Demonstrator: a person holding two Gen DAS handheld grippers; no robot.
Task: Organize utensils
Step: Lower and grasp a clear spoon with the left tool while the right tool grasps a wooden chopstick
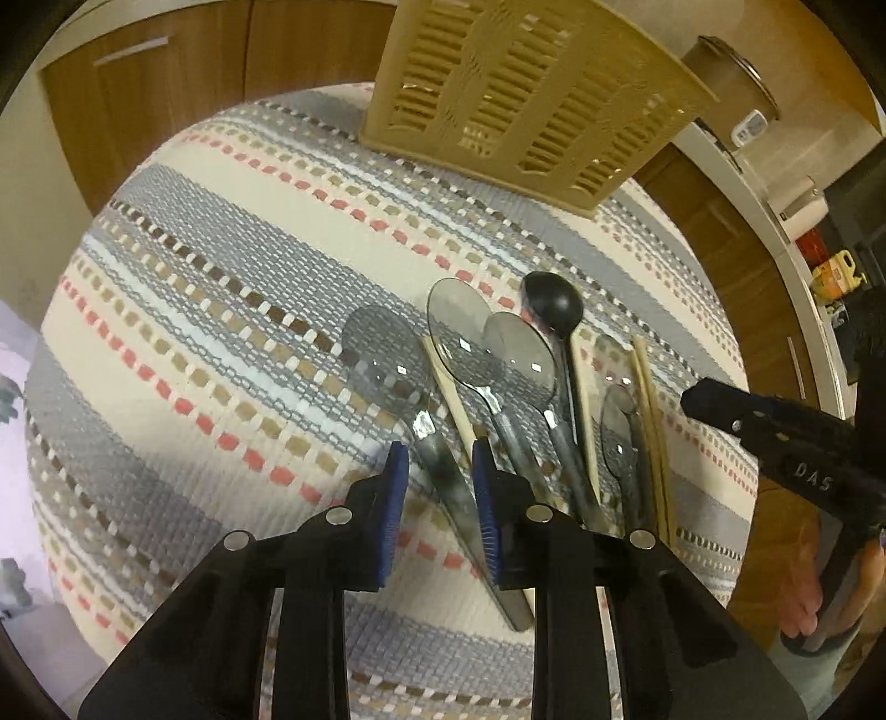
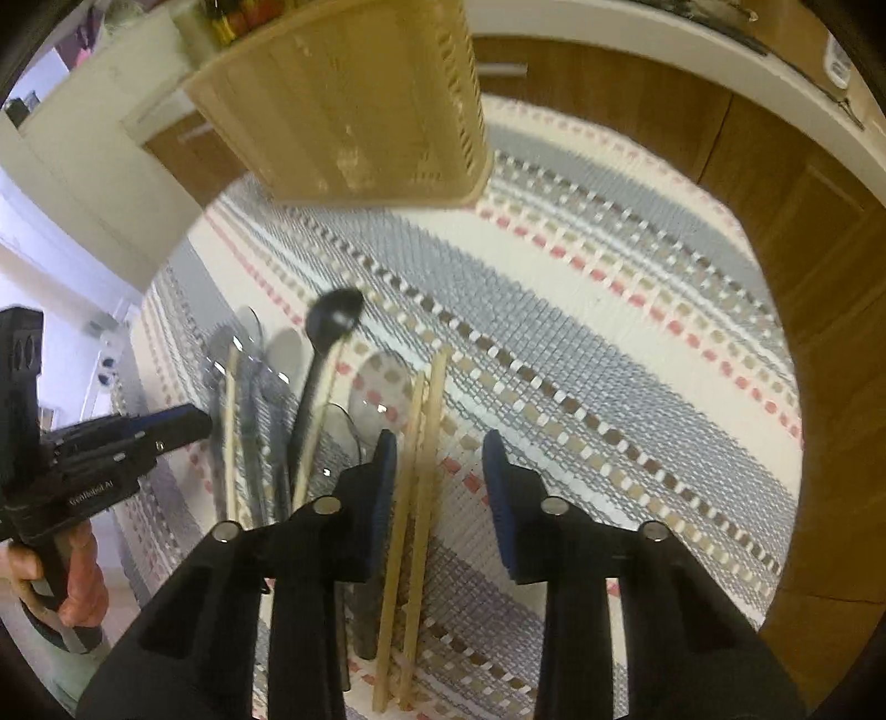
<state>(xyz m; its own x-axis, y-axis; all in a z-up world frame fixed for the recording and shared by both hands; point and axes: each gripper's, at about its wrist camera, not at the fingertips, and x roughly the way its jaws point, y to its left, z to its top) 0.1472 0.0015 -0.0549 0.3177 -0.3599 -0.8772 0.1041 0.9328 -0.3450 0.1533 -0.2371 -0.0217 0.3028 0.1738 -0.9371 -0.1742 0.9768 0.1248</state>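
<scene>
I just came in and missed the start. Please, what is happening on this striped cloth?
A person holds a gripper in each hand above utensils lying on a striped cloth. The left gripper is open around the handle of a clear spoon. The right gripper is open over a pair of wooden chopsticks. Nothing is lifted yet. A beige slotted basket stands behind.

A home kitchen: wooden cabinets, a white countertop, a woven striped mat.

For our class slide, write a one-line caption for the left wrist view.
Open left gripper straddles a clear spoon's handle on a striped cloth, basket behind.
</scene>
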